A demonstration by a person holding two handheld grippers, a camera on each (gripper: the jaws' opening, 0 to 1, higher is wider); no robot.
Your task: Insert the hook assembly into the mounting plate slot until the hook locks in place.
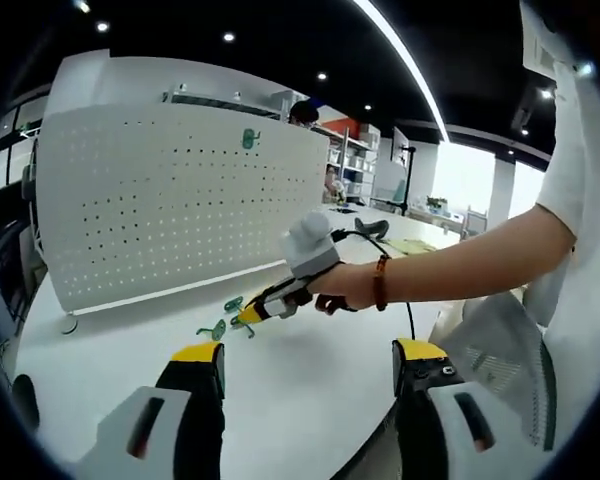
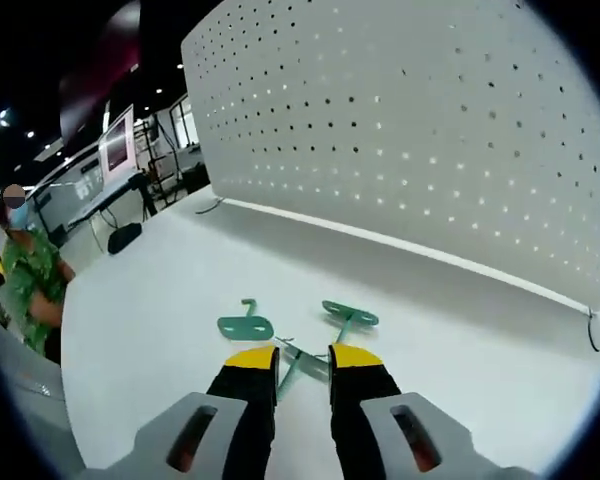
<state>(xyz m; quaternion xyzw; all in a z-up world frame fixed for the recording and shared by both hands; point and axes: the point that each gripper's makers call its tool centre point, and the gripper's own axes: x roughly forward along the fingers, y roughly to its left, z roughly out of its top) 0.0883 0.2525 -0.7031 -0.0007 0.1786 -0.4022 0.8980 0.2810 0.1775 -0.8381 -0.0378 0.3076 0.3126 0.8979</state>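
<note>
Right gripper view, tongs (image 2: 302,362) nearly closed astride hook (image 2: 298,366)

White table, items on surface.
Table (image 2: 160,300) is white and smooth. A white perforated panel (image 2: 430,120) stands upright on it. Two green hooks (image 2: 246,325) (image 2: 349,316) lie on the surface side by side, near the panel's base. A dark object (image 2: 124,238) rests at the far edge.
</note>
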